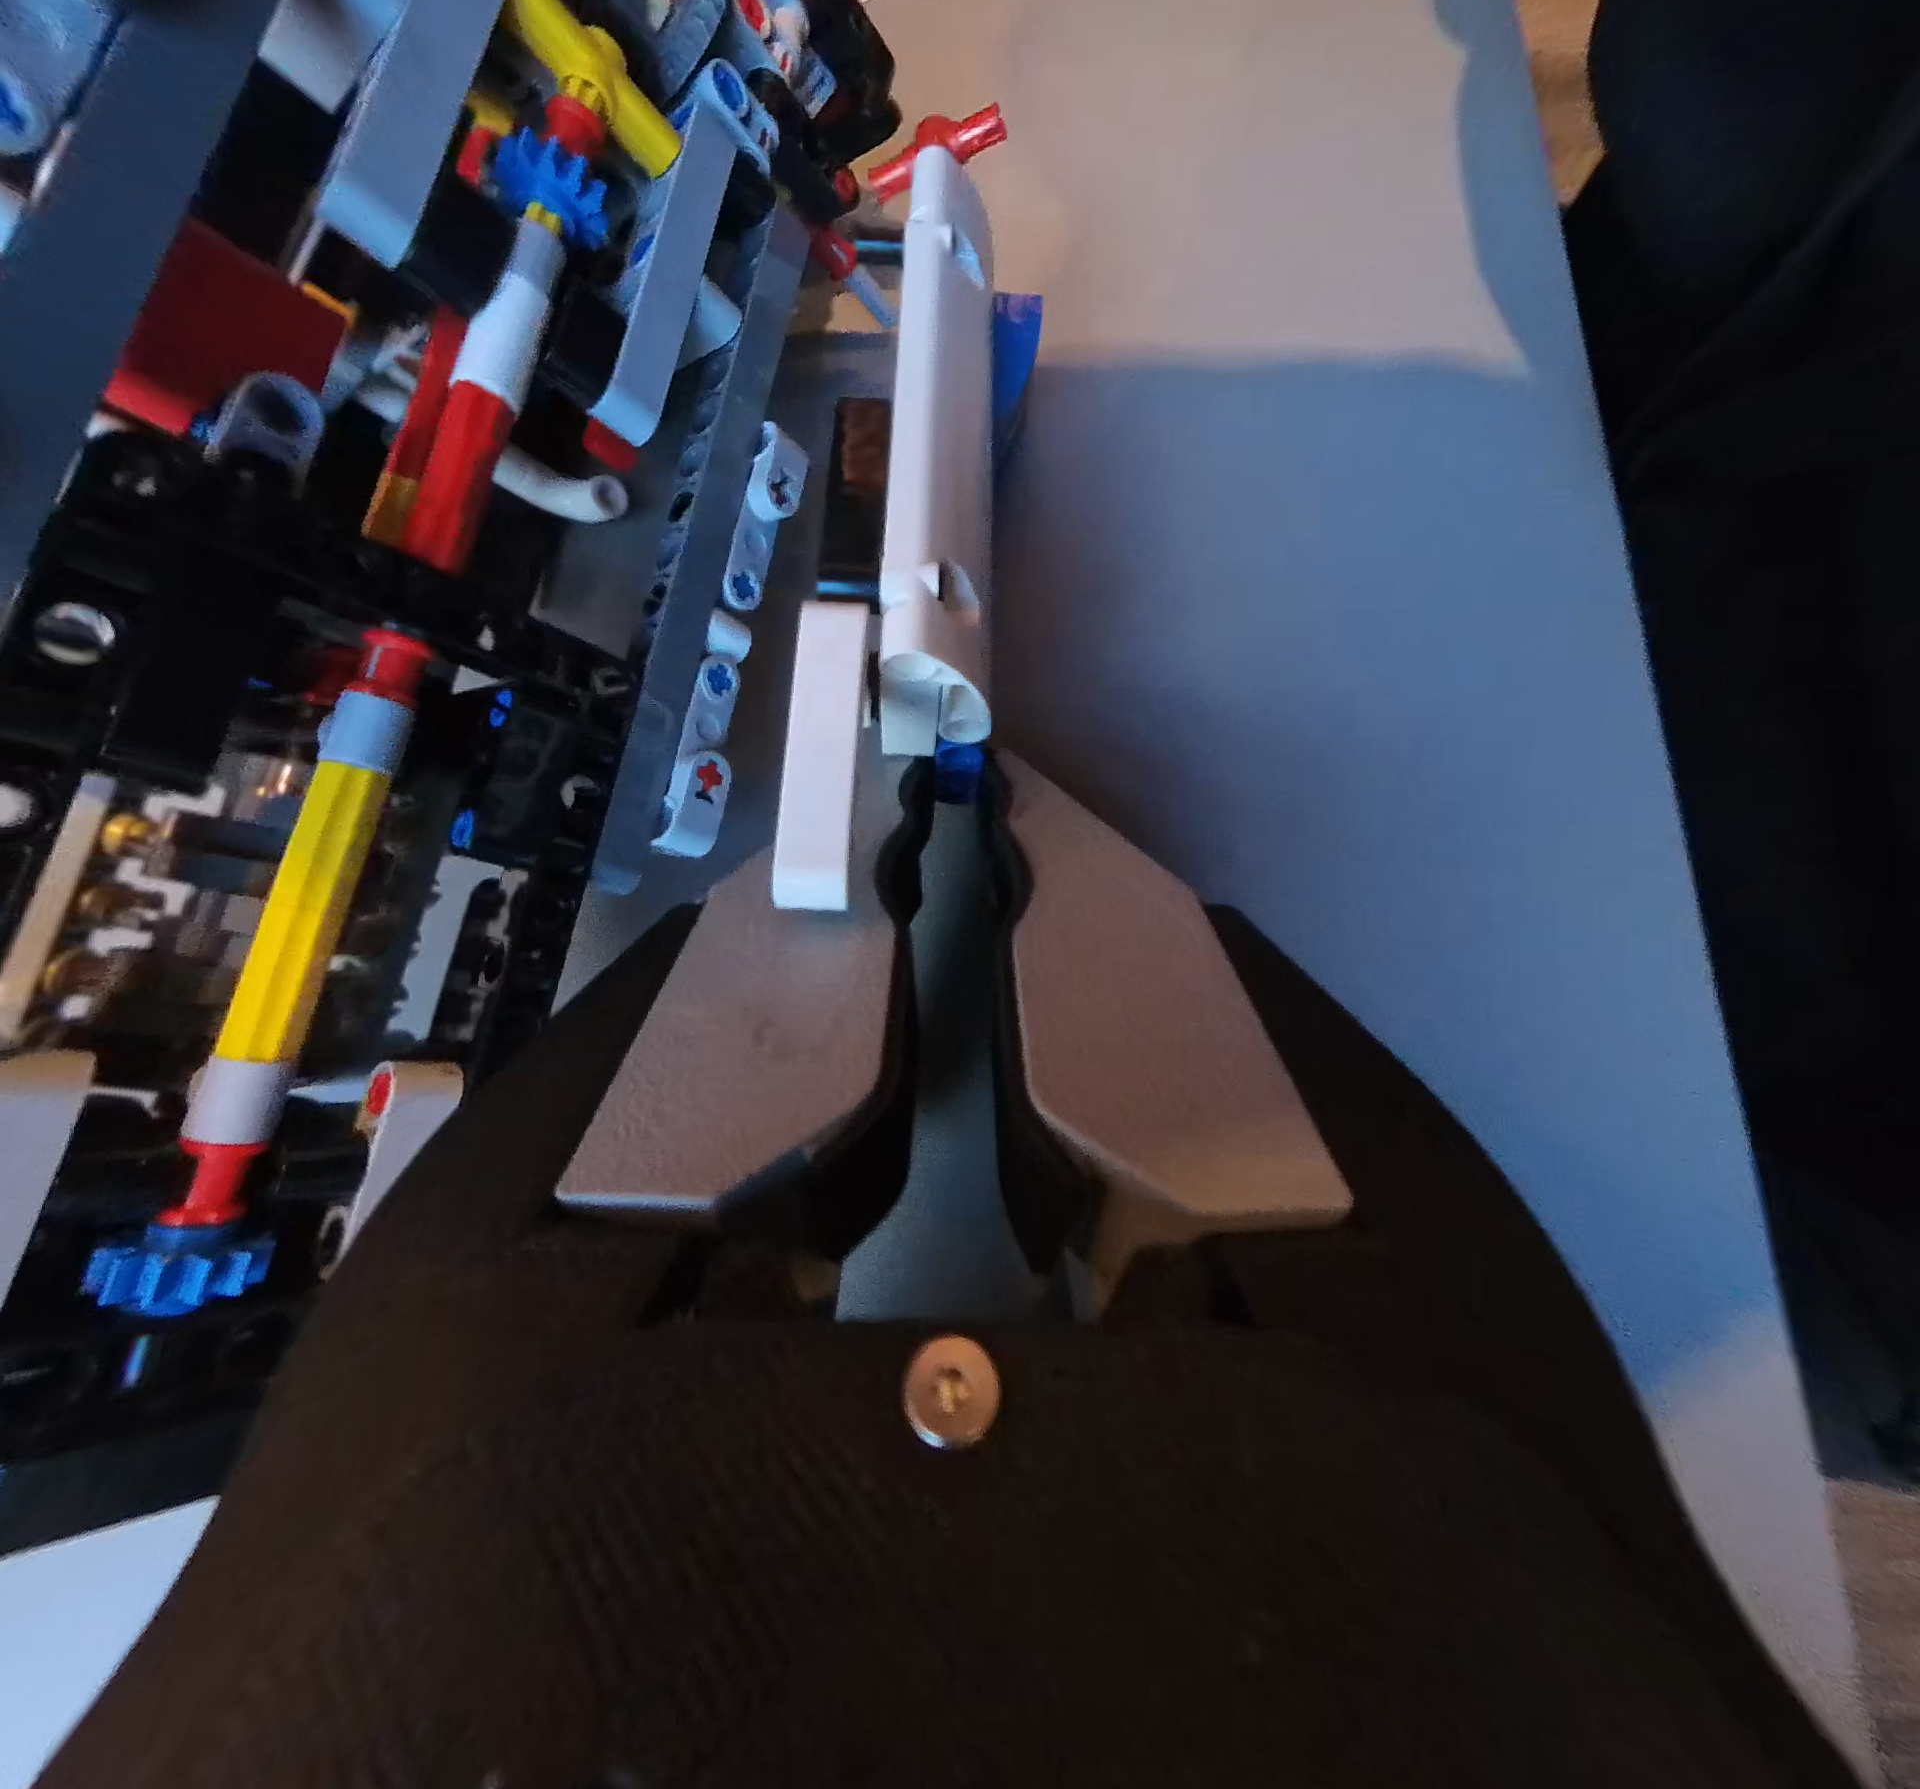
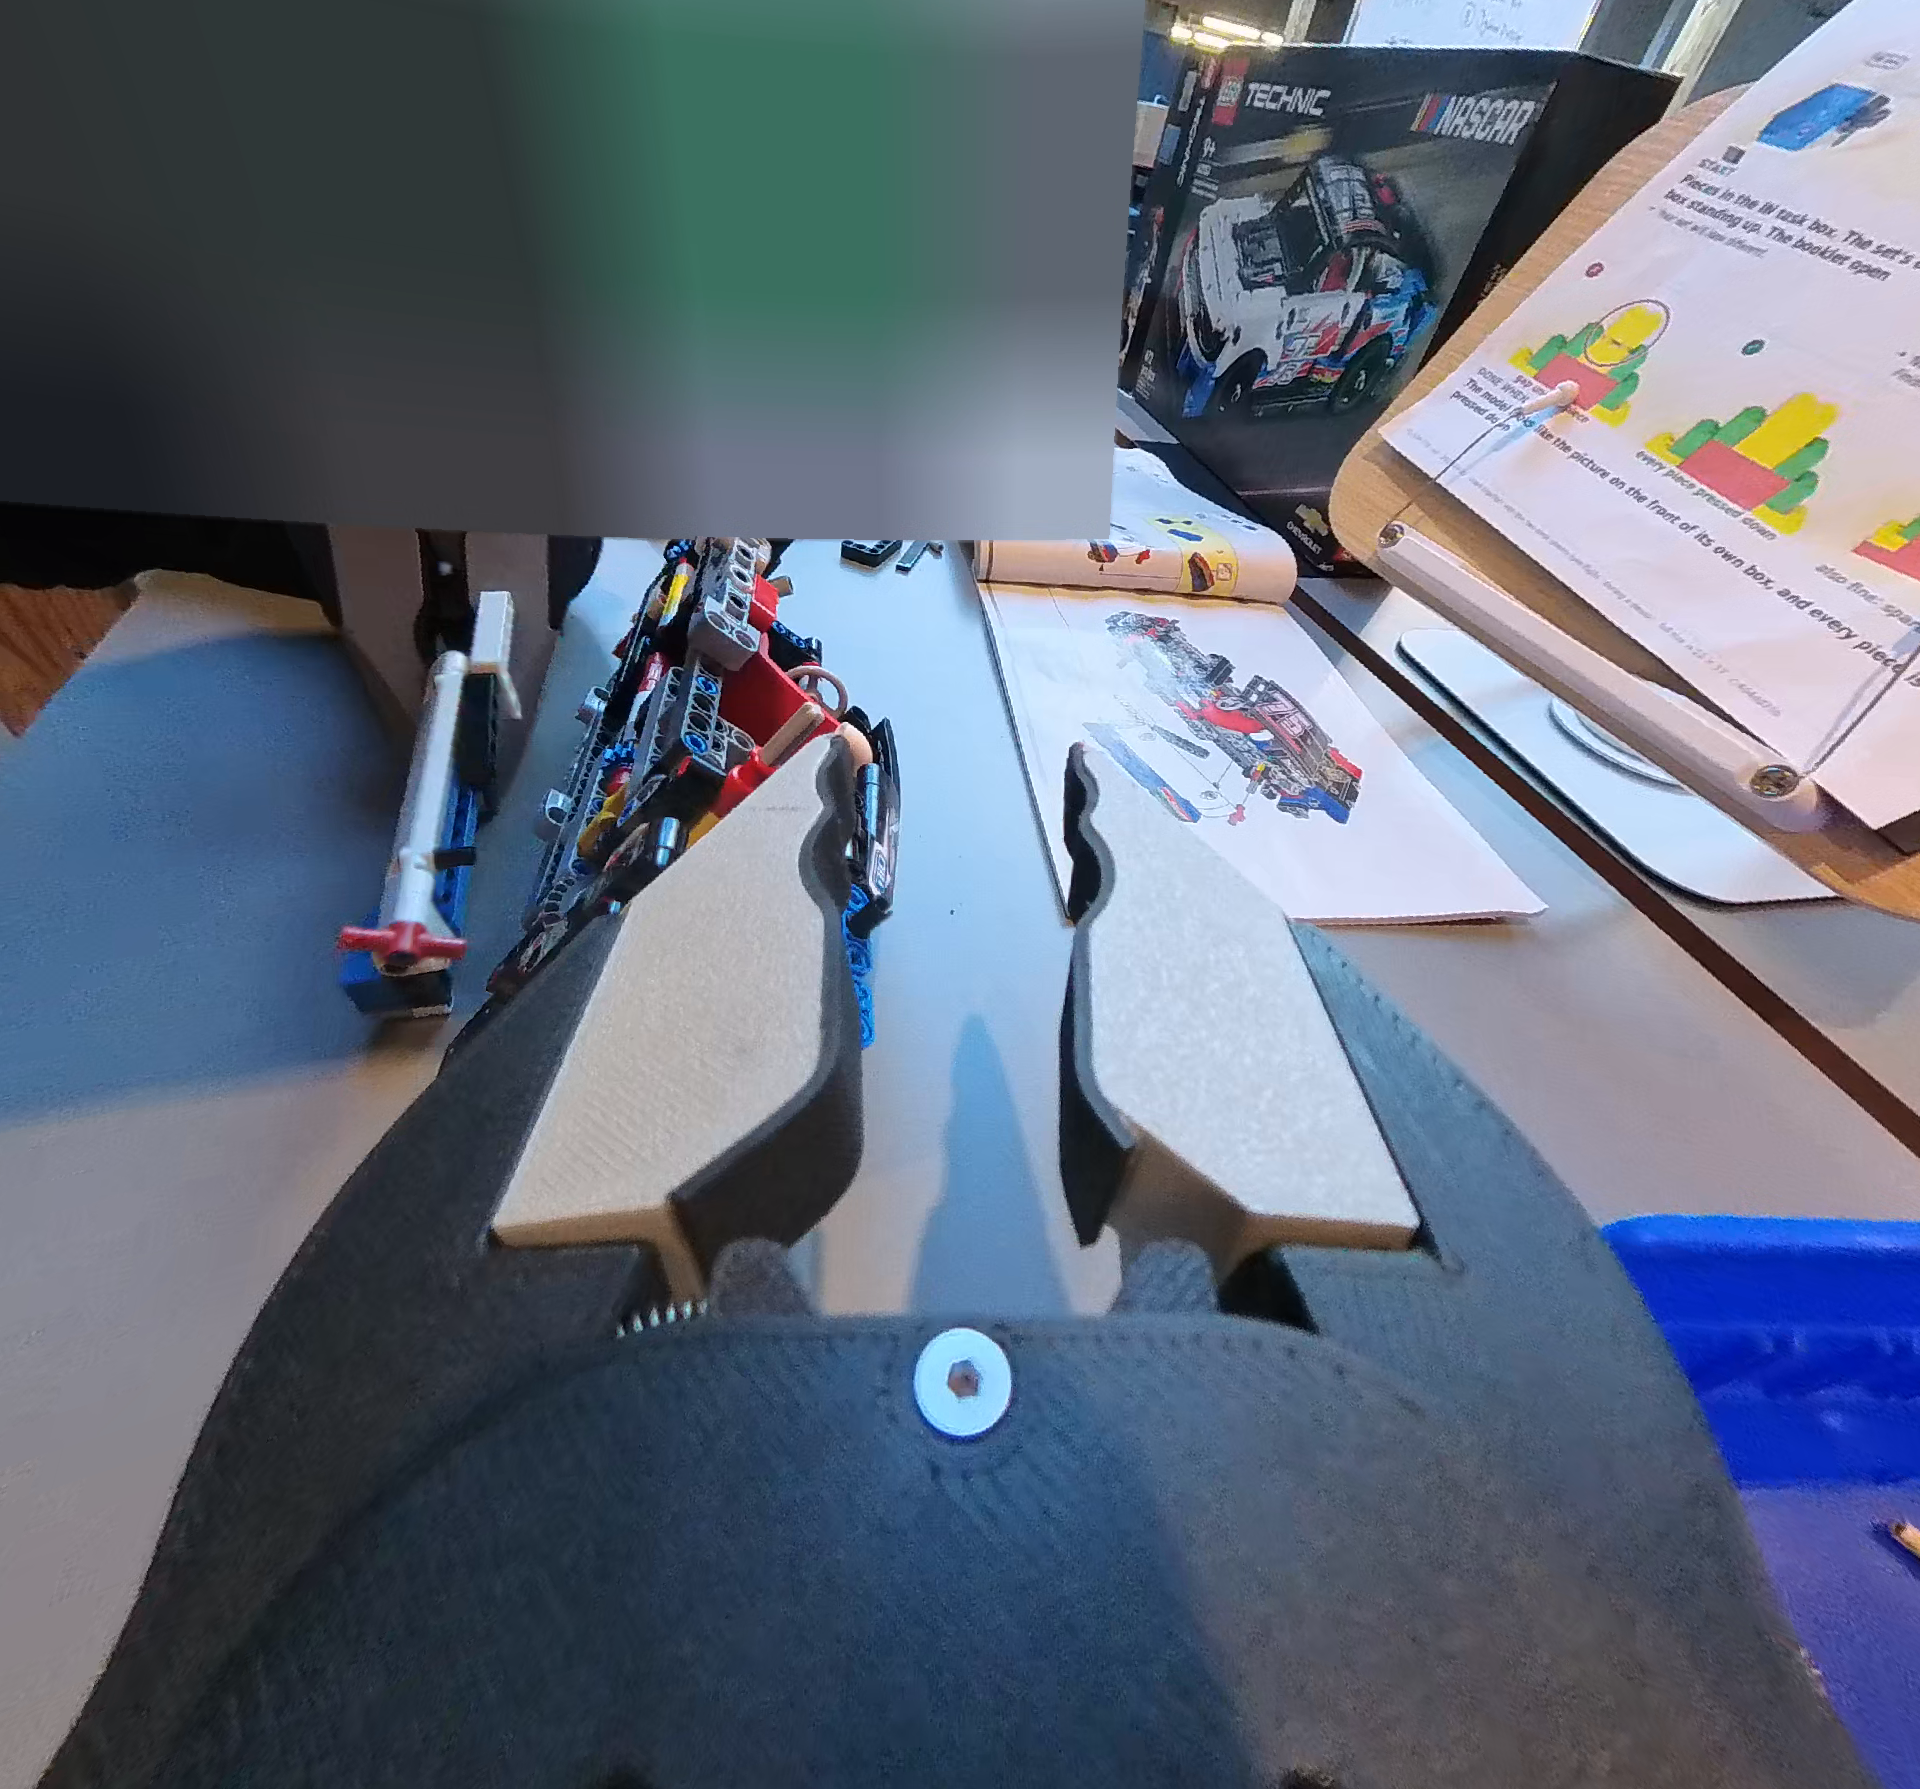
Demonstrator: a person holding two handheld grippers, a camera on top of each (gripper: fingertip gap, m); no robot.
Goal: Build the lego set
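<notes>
- The chassis (image 1: 343, 513) is blurred and cut off at the left edge of the left wrist view; its far end cannot be made out.
- The left tongs (image 1: 958, 783) are clenched on a blue pin (image 1: 956, 768) at the near end of the white panel (image 1: 935, 409), which lies on the table (image 1: 1299, 596) just beside the chassis.
- The right tongs (image 2: 951, 794) are released and hold nothing; their left finger (image 2: 707, 991) hides part of the chassis.
- The booklet (image 2: 1247, 773) lies open right of them.
</notes>
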